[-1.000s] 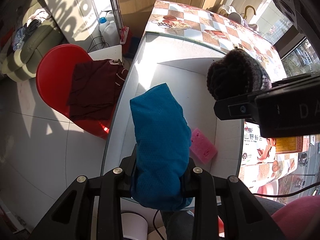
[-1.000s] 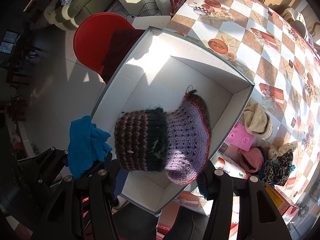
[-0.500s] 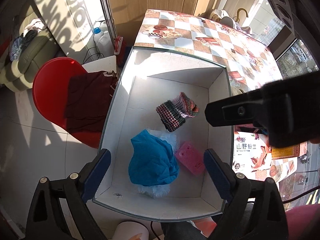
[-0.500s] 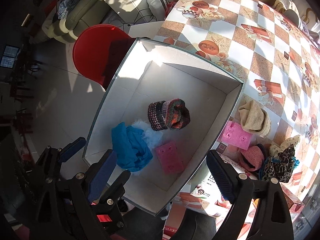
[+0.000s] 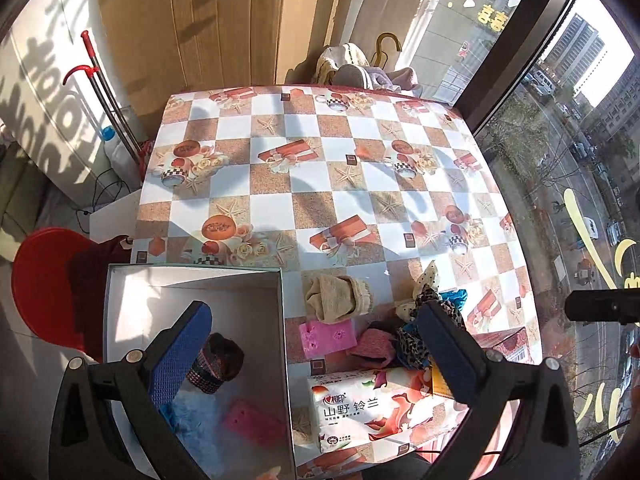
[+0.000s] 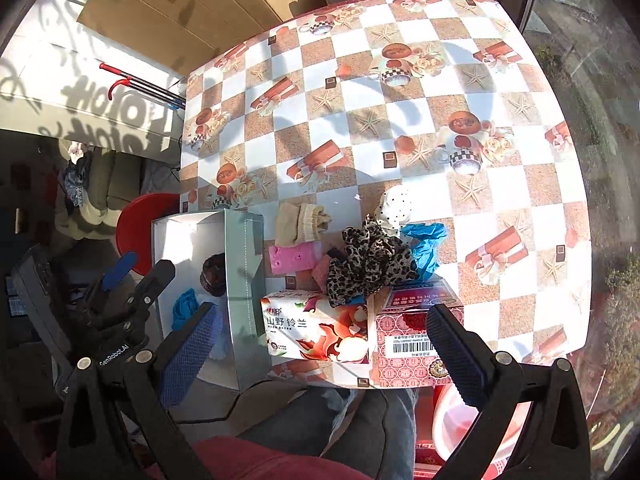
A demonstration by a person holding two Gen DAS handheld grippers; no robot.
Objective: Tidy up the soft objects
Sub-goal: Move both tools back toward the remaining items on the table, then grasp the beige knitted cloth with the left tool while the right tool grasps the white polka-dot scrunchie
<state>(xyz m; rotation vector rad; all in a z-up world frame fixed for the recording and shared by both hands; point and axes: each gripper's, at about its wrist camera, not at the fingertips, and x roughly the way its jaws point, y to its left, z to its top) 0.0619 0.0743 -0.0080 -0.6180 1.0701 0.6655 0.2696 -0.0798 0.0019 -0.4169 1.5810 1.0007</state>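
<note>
We note the change first. A second ago each gripper carried an item over the white box (image 5: 192, 280): the left a blue cloth, the right a striped knit hat. Both now lie inside the box, and both grippers have swung over to the worktop (image 5: 320, 168).

The left gripper (image 5: 316, 344) and right gripper (image 6: 320, 344) stand fully spread with nothing between the fingers. Two items are filed, then, and we judge the next pick comes from the pile beside the box.

Largest first:
- leopard-print fabric (image 6: 372, 260), bunched on the tissue packs, no clear axis
- beige sock (image 5: 340, 296), folded, long axis roughly across the view
- knit hat (image 5: 216, 360), on its side, dark cuff toward us, as far as the finger allows
- pink sponge (image 5: 328, 336), just outside the box wall, long axis parallel to the worktop's near edge
</note>
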